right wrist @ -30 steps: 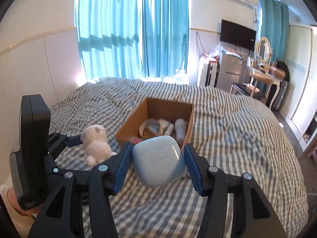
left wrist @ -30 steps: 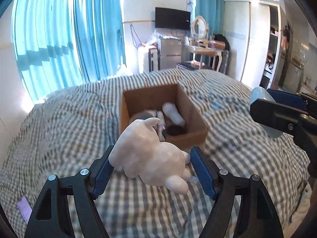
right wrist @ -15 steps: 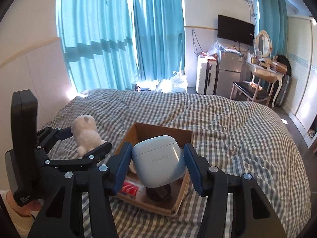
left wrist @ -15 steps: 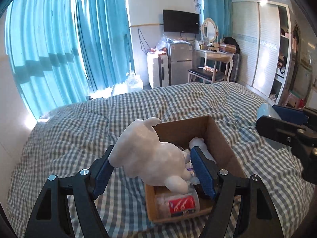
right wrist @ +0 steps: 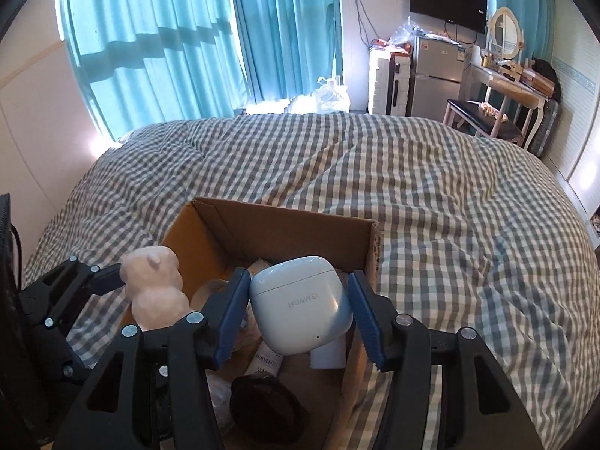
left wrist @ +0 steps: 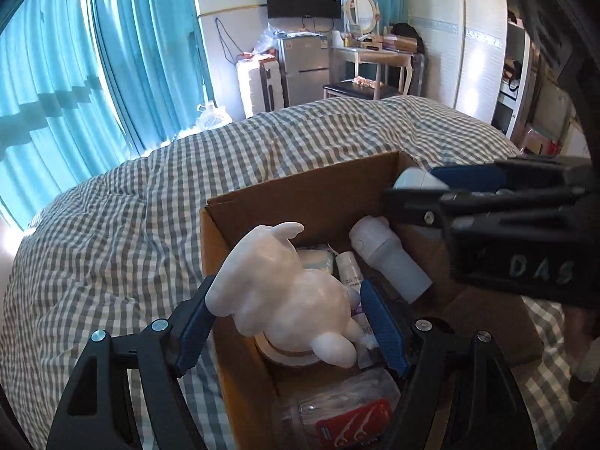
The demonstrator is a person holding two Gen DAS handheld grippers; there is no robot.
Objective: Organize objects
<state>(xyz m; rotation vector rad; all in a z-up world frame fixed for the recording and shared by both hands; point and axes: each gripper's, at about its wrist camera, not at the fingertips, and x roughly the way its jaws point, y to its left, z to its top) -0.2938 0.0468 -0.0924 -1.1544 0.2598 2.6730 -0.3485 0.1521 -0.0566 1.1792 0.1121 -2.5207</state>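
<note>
Both tools carry an item over the open cardboard box on the checked bed.

In the left wrist view, the left tool (left wrist: pixel 288 322) is clamped on a white animal figurine (left wrist: pixel 285 292) at lower centre, held above the cardboard box (left wrist: pixel 307 191), while the right tool (left wrist: pixel 487 202) enters from the right edge. In the right wrist view, the right tool (right wrist: pixel 300 315) grips a pale blue Huawei earbud case (right wrist: pixel 300 303) between its blue pads at lower centre, just over the box's near right part. Inside the box lie a white bottle (left wrist: pixel 390 258), a small white tube (left wrist: pixel 347 268), a jar of floss picks (left wrist: pixel 337 412) and a dark round lid (right wrist: pixel 266 401). The gingham bedspread (right wrist: pixel 431 202) fills the middle of the frame, with teal curtains (right wrist: pixel 168 37) at upper left.
</note>
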